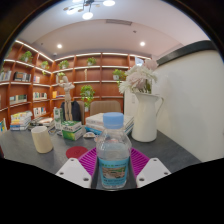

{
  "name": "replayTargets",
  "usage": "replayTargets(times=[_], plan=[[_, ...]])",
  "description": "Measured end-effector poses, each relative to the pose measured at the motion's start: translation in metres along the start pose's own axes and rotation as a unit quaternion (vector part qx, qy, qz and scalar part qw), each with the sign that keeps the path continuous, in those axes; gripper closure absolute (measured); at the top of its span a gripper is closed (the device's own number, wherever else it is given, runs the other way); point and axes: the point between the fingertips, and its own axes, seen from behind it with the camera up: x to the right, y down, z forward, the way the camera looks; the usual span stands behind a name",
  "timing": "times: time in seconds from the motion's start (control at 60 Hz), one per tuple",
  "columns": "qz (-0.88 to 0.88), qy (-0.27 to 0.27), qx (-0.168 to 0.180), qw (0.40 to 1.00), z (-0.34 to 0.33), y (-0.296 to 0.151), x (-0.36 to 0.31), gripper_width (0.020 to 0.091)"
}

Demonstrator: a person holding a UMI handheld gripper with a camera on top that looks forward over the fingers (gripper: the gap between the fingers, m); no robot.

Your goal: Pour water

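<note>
1. Water bottle (114, 152) with a blue cap stands upright between the two fingers, at six o'clock on the grey table (170, 150).
2. Gripper (112, 168) fingers are close around the bottle, but I cannot tell if both pink pads (89, 160) press on it.
3. A white cup (41, 139) sits at nine o'clock from the bottle.
4. A white jug (146, 116) with flowers stands at two o'clock.
5. A small red lid (76, 152) lies just left of the bottle.
6. Wooden shelves (30, 85) fill the back wall.
</note>
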Motion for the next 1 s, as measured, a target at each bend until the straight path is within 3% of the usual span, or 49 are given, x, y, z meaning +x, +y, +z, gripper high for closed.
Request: replayTargets(times=[0.083, 0.183, 0.467, 0.667, 1.0], plan=[[-0.015, 0.0, 0.0, 1.0, 0.002, -0.001, 0.0, 0.069], [-0.017, 0.005, 0.0, 1.0, 0.001, 0.001, -0.002, 0.0806], [-0.029, 0.008, -0.004, 1.0, 0.002, 0.0, -0.004, 0.0808], [-0.173, 0.006, -0.019, 0.985, 0.016, -0.018, -0.031, 0.0808], [-0.55, -0.001, 0.019, 0.835, 0.066, -0.068, -0.137, 0.081]])
